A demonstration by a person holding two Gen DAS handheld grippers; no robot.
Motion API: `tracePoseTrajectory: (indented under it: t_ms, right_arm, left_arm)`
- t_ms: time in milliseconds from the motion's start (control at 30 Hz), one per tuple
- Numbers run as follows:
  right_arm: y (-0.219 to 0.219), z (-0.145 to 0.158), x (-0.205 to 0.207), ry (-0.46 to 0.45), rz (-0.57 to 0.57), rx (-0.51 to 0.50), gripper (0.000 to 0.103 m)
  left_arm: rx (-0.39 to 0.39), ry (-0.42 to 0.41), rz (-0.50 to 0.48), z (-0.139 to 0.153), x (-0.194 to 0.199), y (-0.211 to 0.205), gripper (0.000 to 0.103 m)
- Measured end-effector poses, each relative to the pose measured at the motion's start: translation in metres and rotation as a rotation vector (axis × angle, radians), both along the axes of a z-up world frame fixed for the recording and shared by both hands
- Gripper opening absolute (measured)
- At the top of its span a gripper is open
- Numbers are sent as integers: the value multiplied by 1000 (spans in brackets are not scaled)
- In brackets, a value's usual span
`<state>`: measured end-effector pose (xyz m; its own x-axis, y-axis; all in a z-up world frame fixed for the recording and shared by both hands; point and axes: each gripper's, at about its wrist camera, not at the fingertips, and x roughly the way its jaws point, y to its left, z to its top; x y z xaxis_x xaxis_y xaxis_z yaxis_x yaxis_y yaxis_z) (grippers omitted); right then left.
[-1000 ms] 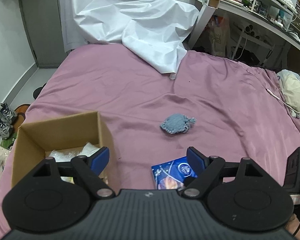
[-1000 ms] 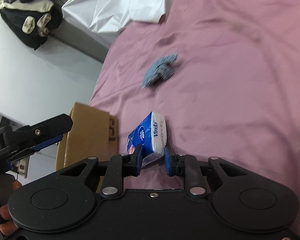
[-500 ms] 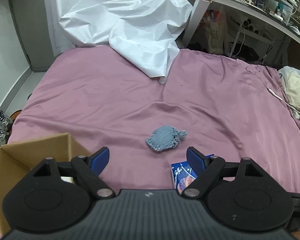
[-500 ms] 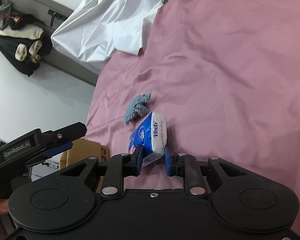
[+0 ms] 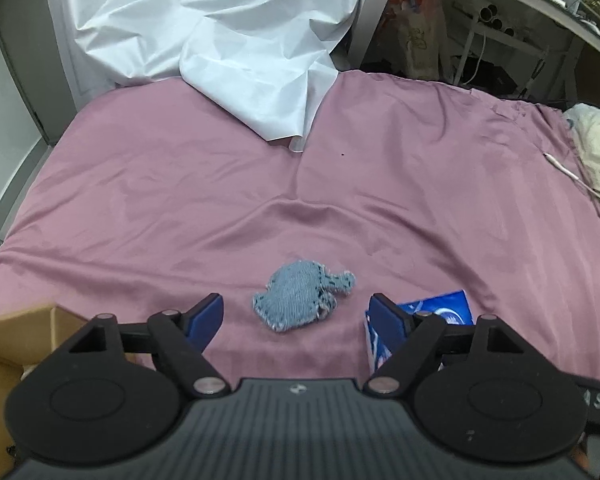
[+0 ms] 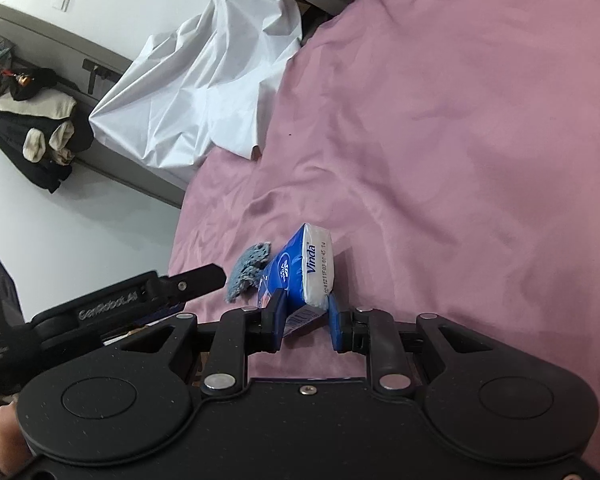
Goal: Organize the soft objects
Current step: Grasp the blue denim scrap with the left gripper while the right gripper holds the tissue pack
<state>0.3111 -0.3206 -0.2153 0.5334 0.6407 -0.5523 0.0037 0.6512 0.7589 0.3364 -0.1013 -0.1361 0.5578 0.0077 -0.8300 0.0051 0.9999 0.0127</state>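
Showing: two hand-held grippers over a bed, one soft item carried and one still lying loose.
Cloth: a small blue knitted cloth [image 5: 302, 302] lies crumpled on the purple bedsheet [image 5: 220, 200], at about 12 o'clock from the left gripper [image 5: 296, 316] and between the lines of its fingers.
Tissue pack: a blue Vinda tissue pack [image 6: 304, 268] is clamped near one end by the right gripper [image 6: 303, 316], its free end jutting forward above the sheet.
Left jaws: closing, yet standing wide, with nothing pressed between them; the cloth lies ahead of the pads, not in them.
Right jaws: clenched on the tissue pack.
Box: a cardboard box [image 5: 12, 344] sits at about 9 o'clock of the left gripper, judged the likely destination.
Surroundings: a white sheet [image 5: 228, 40] is heaped at the far end of the bed.
Risk, cloth: the jaws may pinch the slack bedsheet along with the cloth, since both are thin and lie flat together; closing too high would miss the cloth.
Risk, pack: held near one end, the soft pack could pivot or slide out if swung quickly.
Risk, grippers: the two work near each other and could collide.
Left wrist view only: the box, and the cloth's whole outline.
Right wrist view only: the grip on the pack, the left gripper from the side, and part of a hand [image 6: 0, 432].
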Motion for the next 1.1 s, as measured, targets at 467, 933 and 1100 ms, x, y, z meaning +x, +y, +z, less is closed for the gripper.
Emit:
tracePoseTrajectory:
  t_ms: [467, 933, 1100]
  right_arm:
    - [-6, -10, 7, 27, -2, 56, 22]
    - [-9, -16, 8, 35, -17, 96, 28]
    - [-8, -17, 8, 32, -19, 105, 31]
  left_arm:
    - [-54, 93, 22, -38, 28, 4, 33]
    - [-100, 102, -39, -36, 13, -9, 25]
    - [-122, 113, -37, -36, 10, -7, 25]
